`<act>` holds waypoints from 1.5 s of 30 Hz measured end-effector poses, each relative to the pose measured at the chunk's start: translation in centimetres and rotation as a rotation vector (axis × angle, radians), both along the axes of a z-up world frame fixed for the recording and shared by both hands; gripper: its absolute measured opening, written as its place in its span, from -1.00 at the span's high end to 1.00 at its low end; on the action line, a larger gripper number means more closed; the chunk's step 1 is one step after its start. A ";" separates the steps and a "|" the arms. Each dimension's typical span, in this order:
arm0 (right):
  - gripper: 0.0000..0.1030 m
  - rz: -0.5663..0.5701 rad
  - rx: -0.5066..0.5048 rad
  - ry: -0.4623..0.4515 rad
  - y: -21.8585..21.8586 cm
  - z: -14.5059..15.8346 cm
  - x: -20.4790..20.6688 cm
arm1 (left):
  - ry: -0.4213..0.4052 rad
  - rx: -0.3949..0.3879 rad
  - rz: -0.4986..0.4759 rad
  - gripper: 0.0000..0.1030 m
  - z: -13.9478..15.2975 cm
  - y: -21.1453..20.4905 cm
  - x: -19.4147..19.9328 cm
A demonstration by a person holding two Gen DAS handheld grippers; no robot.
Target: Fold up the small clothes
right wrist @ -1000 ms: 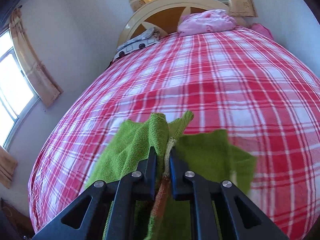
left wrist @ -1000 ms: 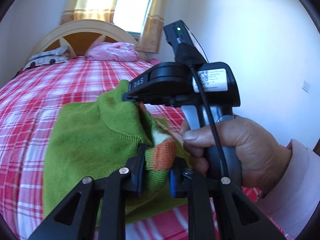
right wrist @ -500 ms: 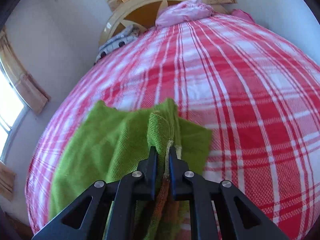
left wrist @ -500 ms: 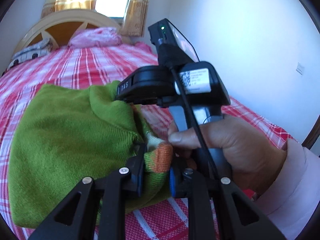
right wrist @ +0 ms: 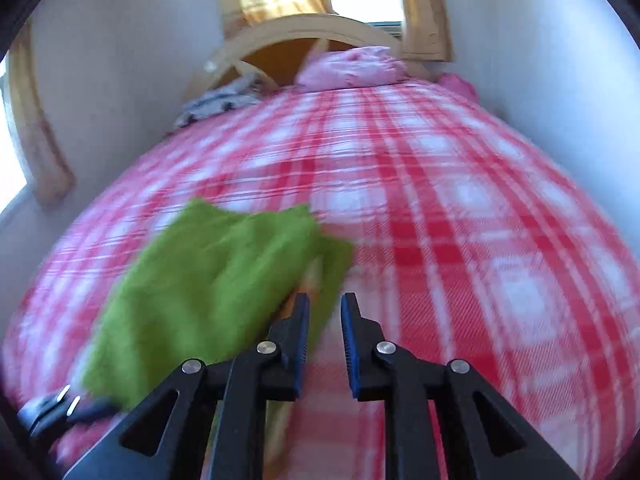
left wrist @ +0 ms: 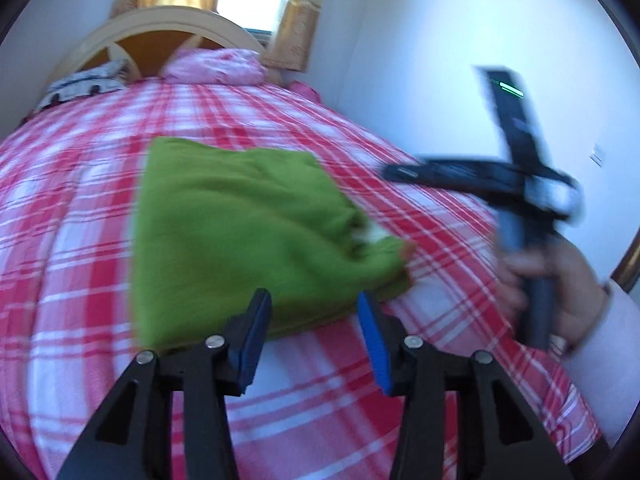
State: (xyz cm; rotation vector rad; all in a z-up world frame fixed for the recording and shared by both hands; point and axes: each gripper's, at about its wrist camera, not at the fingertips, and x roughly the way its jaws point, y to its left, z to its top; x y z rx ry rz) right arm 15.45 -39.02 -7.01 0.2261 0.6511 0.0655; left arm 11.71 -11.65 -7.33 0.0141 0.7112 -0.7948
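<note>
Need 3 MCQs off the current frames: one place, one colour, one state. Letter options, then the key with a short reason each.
1. Where does the green garment lie?
A. On the plaid bedspread
B. On the pillow
C. On the floor

2. What colour are the left gripper finger pads?
A. Red
B. Blue
C. White

3. What is the state of the right gripper?
A. Shut on the garment
B. Shut on nothing
C. Open, holding nothing

Key:
1 A: the garment lies folded on the red and white checks, well short of the pink pillow.
2 B: blue strips line the inner face of each finger.
3 C: a gap shows between the jaws, with no cloth in it.
</note>
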 end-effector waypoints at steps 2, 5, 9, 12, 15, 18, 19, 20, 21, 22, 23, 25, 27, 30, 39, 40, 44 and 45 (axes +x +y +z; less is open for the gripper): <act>0.67 0.034 0.033 -0.011 1.1 0.1 -2.5 | 0.027 -0.027 0.035 0.07 0.1 1.7 0.7; 0.62 0.076 0.030 -0.038 3.5 0.1 -4.6 | 0.050 -0.032 0.106 0.07 0.3 2.6 2.3; 0.23 0.134 -0.059 0.042 6.7 -1.7 -3.7 | 0.026 0.051 0.169 -0.07 0.2 1.7 4.4; 0.48 0.112 -0.074 0.134 6.7 -4.3 -3.4 | 0.022 0.121 0.213 -0.08 -0.9 1.3 6.0; 0.65 0.111 -0.083 0.132 6.3 -4.8 -4.7 | 0.090 0.133 0.229 -0.13 -2.8 2.2 6.5; 0.66 0.116 -0.042 0.145 5.1 -4.7 -5.7 | 0.114 0.106 0.246 -0.35 -3.5 3.2 6.6; 0.66 0.116 -0.031 0.146 4.8 -4.4 -5.8 | 0.119 0.096 0.247 -0.35 -3.4 3.2 6.6; 0.65 0.113 -0.015 0.134 4.7 -3.7 -6.0 | 0.123 0.089 0.248 -0.36 -3.4 3.4 6.6; 0.65 0.111 -0.001 0.115 4.7 -3.1 -6.0 | 0.126 0.087 0.252 -0.37 -3.5 3.4 6.7; 0.65 0.106 0.020 0.078 4.8 -2.1 -5.9 | 0.129 0.085 0.253 -0.38 -3.6 3.4 6.8; 0.56 0.102 0.039 0.055 4.8 -1.4 -5.6 | 0.128 0.087 0.256 -0.39 -3.6 3.2 6.9; -0.01 0.095 0.080 0.019 5.0 -0.5 -4.2 | 0.118 0.098 0.256 -0.39 -3.5 3.0 7.0; -0.27 0.086 0.075 0.009 5.7 -0.5 -2.3 | 0.116 0.100 0.256 -0.39 -3.5 2.9 7.0; 0.38 0.091 0.025 0.119 7.0 -2.5 0.6 | 0.127 0.087 0.253 -0.40 -3.7 3.1 7.0; 0.75 0.027 -0.069 0.122 6.3 -4.6 0.9 | 0.130 0.105 0.230 -0.57 -3.9 2.5 7.0; 0.74 0.028 -0.064 0.104 6.3 -4.7 0.7 | 0.129 0.106 0.231 -0.58 -3.9 2.5 7.0; 0.66 0.078 0.008 0.125 5.4 -4.2 0.1 | 0.142 0.083 0.223 -0.58 -3.5 3.7 6.8; 0.66 0.068 0.013 0.125 5.0 -3.5 -0.4 | 0.141 0.091 0.215 -0.58 -3.2 4.0 6.7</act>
